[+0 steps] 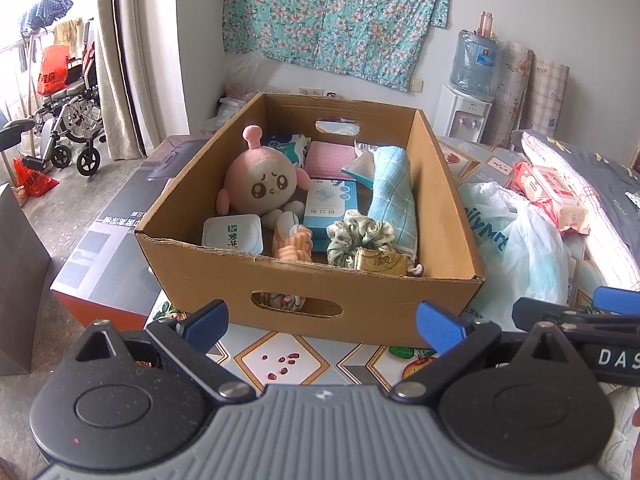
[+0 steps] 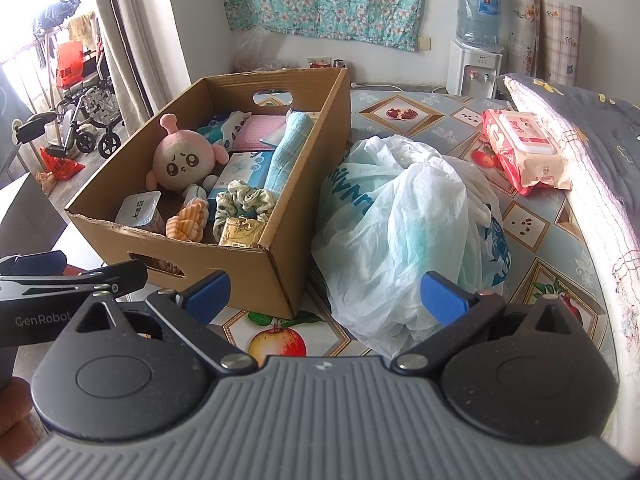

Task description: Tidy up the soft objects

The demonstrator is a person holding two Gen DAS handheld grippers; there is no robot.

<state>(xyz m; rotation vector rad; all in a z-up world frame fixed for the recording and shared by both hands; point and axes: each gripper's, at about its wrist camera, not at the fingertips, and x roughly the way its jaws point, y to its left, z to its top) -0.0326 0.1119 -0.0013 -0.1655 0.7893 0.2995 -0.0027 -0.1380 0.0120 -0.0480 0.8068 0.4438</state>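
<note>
A cardboard box (image 1: 312, 292) (image 2: 280, 264) stands on the patterned table. Inside lie a pink plush doll (image 1: 264, 182) (image 2: 182, 160), a rolled light-blue towel (image 1: 394, 196) (image 2: 286, 152), a green floral scrunchie (image 1: 358, 236) (image 2: 242, 204), an orange striped soft piece (image 1: 292, 244) (image 2: 188, 222), tissue packs and small boxes. My left gripper (image 1: 324, 322) is open just in front of the box's near wall, empty. My right gripper (image 2: 326, 296) is open near the box's right corner, with a white plastic bag (image 2: 404, 232) (image 1: 516, 240) ahead of it.
A red wet-wipes pack (image 2: 524, 148) (image 1: 550, 196) lies on the table by folded bedding (image 2: 592, 160). A water dispenser (image 2: 476, 36) stands at the back wall. A wheelchair (image 1: 68, 112) and floor lie to the left, past the table edge.
</note>
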